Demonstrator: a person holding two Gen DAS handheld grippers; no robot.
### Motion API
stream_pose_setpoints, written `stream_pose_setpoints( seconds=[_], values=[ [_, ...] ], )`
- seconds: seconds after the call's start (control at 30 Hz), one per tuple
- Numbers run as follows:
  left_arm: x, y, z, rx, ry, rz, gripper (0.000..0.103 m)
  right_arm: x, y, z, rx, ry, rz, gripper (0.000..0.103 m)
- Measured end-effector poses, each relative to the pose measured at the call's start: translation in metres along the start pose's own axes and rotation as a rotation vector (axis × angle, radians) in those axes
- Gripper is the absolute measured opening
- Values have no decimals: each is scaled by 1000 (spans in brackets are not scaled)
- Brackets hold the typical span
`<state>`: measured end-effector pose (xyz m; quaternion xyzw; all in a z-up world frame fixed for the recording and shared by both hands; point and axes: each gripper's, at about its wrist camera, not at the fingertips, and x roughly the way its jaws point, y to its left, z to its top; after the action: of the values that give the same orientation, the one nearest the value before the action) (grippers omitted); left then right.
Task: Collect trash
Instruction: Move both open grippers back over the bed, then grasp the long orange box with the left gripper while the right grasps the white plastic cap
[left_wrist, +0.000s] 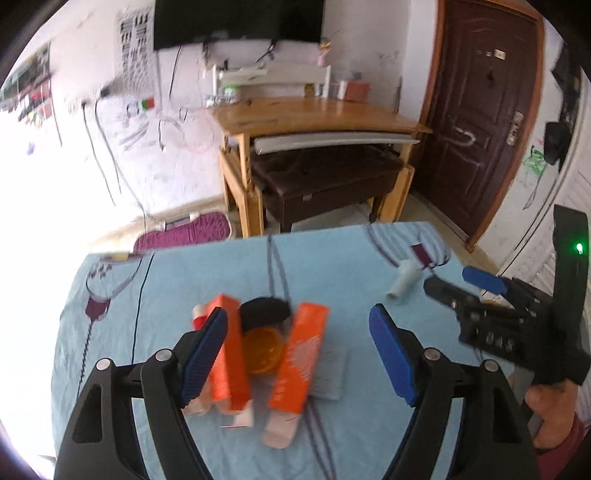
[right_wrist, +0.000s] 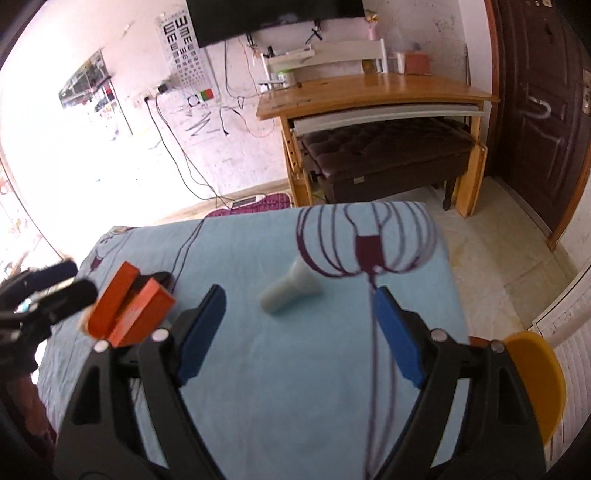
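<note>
On the light blue tablecloth (left_wrist: 177, 280), two orange cartons lie side by side: one (left_wrist: 228, 350) on the left, one (left_wrist: 301, 358) on the right. An amber round lid (left_wrist: 264, 350) and a black oval object (left_wrist: 264, 310) lie between them. My left gripper (left_wrist: 299, 343) is open above them, empty. A pale crumpled paper cup (right_wrist: 290, 291) lies ahead of my right gripper (right_wrist: 299, 317), which is open and empty. The cup also shows in the left wrist view (left_wrist: 402, 282). The cartons (right_wrist: 129, 310) show at the left of the right wrist view.
A wooden desk (left_wrist: 317, 114) with a dark padded bench (left_wrist: 325, 177) under it stands beyond the table. A brown door (left_wrist: 484, 110) is at the right. A purple mat (left_wrist: 184, 232) lies on the floor. A yellow rounded object (right_wrist: 535, 384) sits at the right edge.
</note>
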<state>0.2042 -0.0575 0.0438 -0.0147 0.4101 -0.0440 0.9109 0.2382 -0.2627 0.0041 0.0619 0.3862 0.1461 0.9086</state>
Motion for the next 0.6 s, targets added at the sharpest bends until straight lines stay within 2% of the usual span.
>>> stream_pose_setpoints(
  seconds=[0.33,0.6],
  values=[
    [27,42,-6,-92,94,29,74,38,11,10,-4,60,-47,79],
    [42,51,-10,-109,140,25,74,51,19,8,-11,87,-59,79]
  ],
)
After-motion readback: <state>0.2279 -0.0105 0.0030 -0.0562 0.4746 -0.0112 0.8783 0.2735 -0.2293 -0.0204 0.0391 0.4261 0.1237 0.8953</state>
